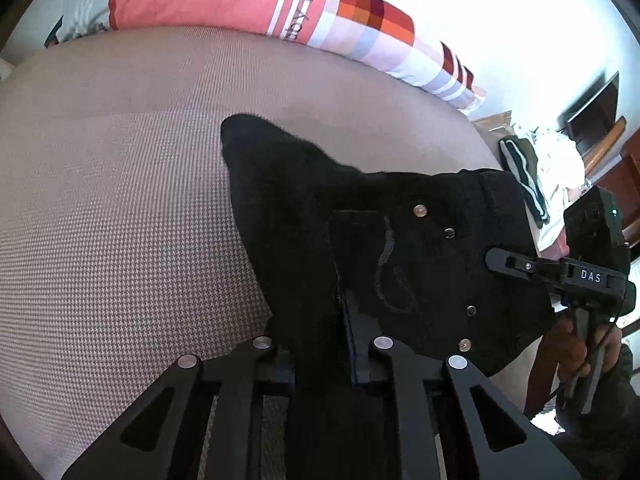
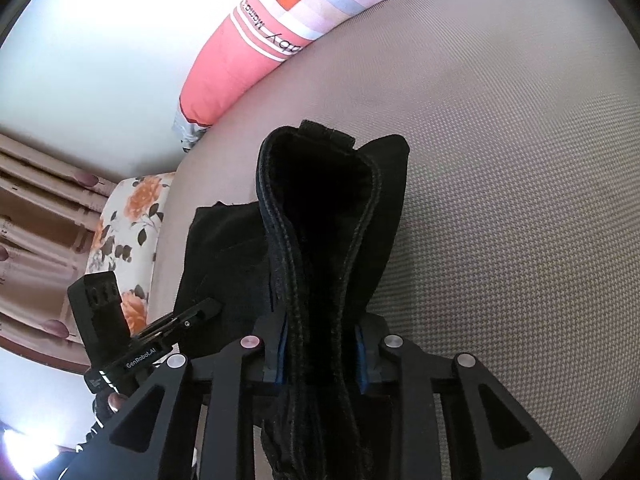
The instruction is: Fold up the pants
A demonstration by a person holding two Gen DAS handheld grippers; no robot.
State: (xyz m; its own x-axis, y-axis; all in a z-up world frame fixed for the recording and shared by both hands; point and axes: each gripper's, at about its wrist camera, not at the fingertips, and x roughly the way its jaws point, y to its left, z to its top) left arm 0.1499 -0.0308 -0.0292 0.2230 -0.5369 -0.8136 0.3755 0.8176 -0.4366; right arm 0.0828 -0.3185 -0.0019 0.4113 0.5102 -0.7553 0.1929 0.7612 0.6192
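Black pants (image 1: pixel 400 240) with metal rivets and a stitched back pocket hang lifted over the bed, one end trailing on the bed cover. My left gripper (image 1: pixel 320 352) is shut on a bunched fold of the cloth at the bottom of the left wrist view. On the right of that view my right gripper (image 1: pixel 500 260) pinches the pants' edge, with a hand (image 1: pixel 576 352) on its handle. In the right wrist view the pants (image 2: pixel 320 200) show a thick seamed band, and my right gripper (image 2: pixel 320 352) is shut on it between blue pads. My left gripper (image 2: pixel 208 308) grips the cloth at the left.
The bed cover (image 1: pixel 120 200) is beige with a fine woven check. A pink and checked quilt (image 1: pixel 240 0) lies rolled along the far edge by the white wall. Loose clothes (image 1: pixel 540 168) pile up beyond the bed's right side. A floral sheet (image 2: pixel 128 232) and curtain (image 2: pixel 32 220) border the bed.
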